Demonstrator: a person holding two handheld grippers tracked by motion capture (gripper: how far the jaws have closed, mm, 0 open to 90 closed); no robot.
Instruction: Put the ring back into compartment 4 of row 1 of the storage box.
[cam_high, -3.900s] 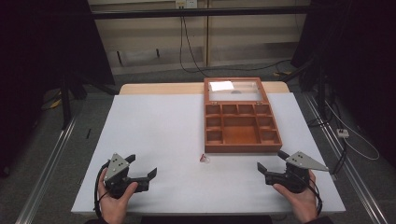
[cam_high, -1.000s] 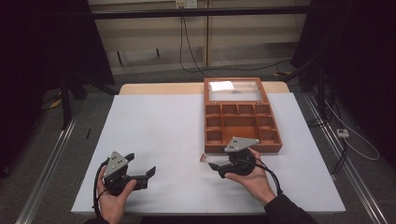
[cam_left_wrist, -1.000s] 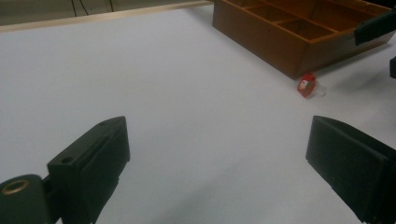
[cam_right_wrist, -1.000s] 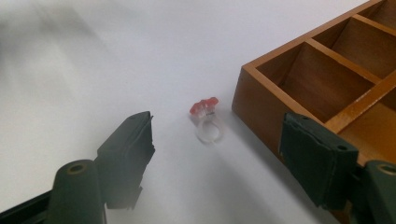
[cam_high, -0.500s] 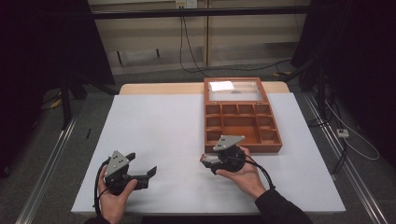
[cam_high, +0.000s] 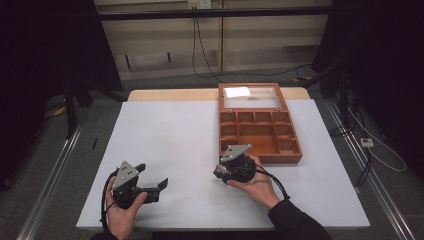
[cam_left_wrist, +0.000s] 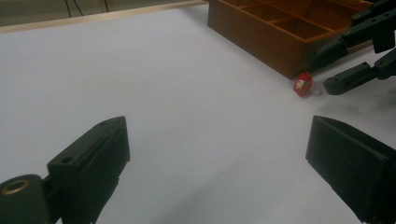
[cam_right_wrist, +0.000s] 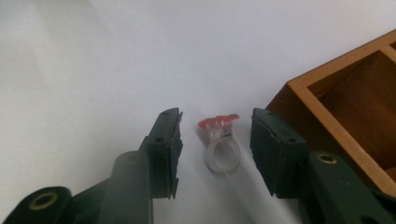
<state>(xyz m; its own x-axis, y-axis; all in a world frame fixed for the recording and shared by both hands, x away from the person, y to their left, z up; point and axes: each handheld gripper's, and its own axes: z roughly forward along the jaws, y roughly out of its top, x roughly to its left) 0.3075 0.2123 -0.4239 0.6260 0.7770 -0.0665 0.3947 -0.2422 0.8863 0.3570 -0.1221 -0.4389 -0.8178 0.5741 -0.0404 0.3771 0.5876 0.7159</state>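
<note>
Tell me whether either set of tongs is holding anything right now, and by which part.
Nothing is held yet. The right tongs, jaws just closing, straddle the red-topped ring with gaps at both pads. The left tongs stand open over bare table.

Two black grippers, left (cam_high: 150, 186) and right (cam_high: 218, 172), each topped by a grey three-cornered plate and trailing a black cable. Blocky matt black jaws with flat pads, small screw holes along the sides, brass-ringed pivots at the base. Dark sleeve (cam_high: 295, 222) on the right forearm; bare left wrist.
</note>
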